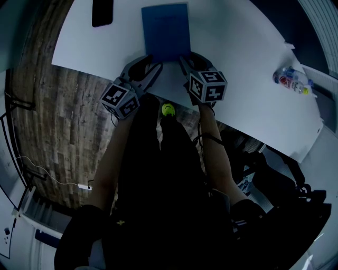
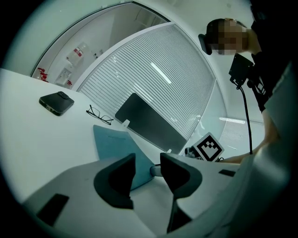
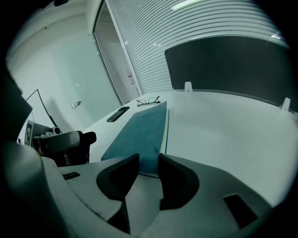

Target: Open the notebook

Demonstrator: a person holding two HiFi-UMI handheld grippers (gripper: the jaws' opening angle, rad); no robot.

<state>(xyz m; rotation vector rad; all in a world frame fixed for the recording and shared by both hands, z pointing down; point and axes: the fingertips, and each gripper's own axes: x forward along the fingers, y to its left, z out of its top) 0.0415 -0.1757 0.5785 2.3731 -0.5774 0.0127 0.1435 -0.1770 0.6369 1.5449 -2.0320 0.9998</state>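
Not much has been done yet, judging by this. On the white table (image 1: 232, 58) the blue notebook (image 1: 166, 31) is laid flat and closed at 12 o'clock. The left gripper (image 1: 150, 67) is parked at its 7 o'clock corner and the right gripper (image 1: 191, 62) at 5 o'clock. Both sets of fingers are held apart, with nothing clamped. The cover is yet to be lifted.

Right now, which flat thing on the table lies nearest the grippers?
The blue notebook, its near edge at the left gripper and right gripper; the black phone lies farther off.
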